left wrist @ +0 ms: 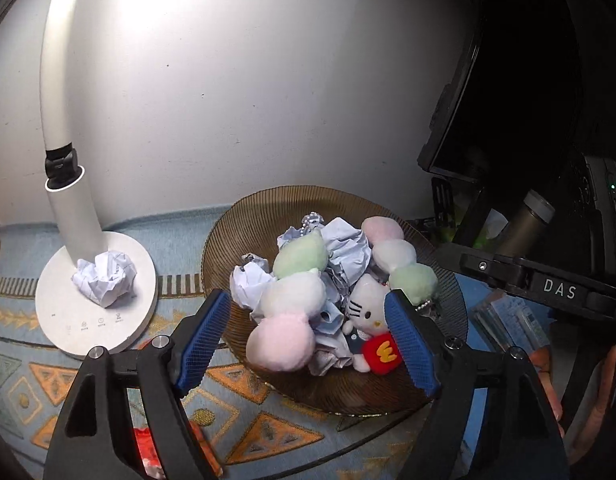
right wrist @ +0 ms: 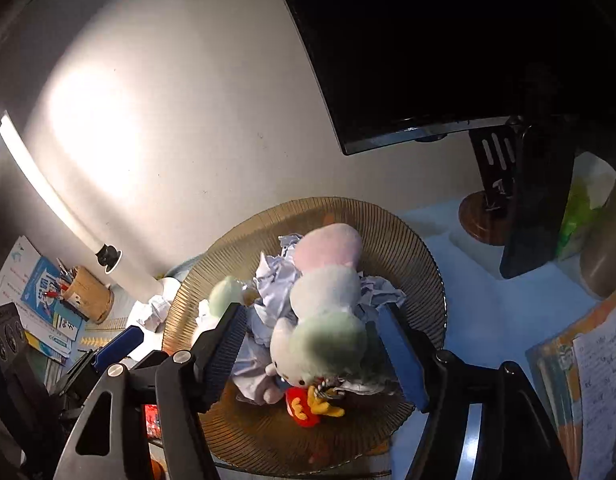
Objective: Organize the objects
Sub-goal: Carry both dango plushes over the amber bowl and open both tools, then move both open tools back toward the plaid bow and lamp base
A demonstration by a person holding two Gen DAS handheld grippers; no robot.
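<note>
A brown ribbed glass bowl [left wrist: 268, 208] [right wrist: 407, 240] holds crumpled paper balls [left wrist: 345, 256] [right wrist: 276, 280], two pastel dumpling-string plush toys [left wrist: 292, 300] [right wrist: 327, 292] and a white cat plush [left wrist: 365, 308] [right wrist: 286, 344] with a red fries pouch [left wrist: 381, 354]. My left gripper [left wrist: 306, 296] hovers over the bowl's near side, open, its blue pads apart from the toys. My right gripper [right wrist: 311, 308] also hangs over the pile, open, with nothing pressed. Another crumpled paper ball [left wrist: 106, 280] lies on the lamp base [left wrist: 68, 320].
A white desk lamp [left wrist: 64, 208] stands left of the bowl. A dark monitor [right wrist: 407, 60] and its stand [right wrist: 495, 184] are at the back right, beside a metal flask [left wrist: 527, 224]. A pen cup [right wrist: 88, 292] and booklets [right wrist: 44, 292] sit far left, and notebooks [right wrist: 579, 380] far right.
</note>
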